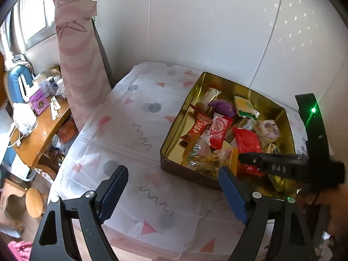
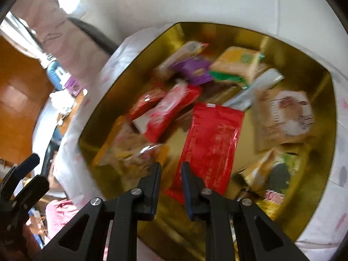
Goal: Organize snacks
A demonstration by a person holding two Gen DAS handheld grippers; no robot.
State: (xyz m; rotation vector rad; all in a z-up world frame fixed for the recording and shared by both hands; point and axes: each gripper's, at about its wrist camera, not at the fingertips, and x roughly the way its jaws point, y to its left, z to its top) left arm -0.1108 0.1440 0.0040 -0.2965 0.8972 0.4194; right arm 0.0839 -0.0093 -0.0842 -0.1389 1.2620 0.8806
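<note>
Hovering over the gold tin (image 1: pixel 269 102) of snacks, right gripper (image 2: pixel 171 167) with fingers narrowed to a slim gap, nothing between them, just above the red packet (image 2: pixel 215 134); left gripper (image 1: pixel 174 191) spread wide over the patterned tablecloth (image 1: pixel 134 117), beside the tin

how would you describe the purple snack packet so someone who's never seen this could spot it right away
Start at the gold tin on the patterned tablecloth, by the white wall. In its far half, the purple packet lies between a pale wrapper and a yellow-and-green pack. It is the only purple item there; nearby packets are red, yellow or beige.
</note>
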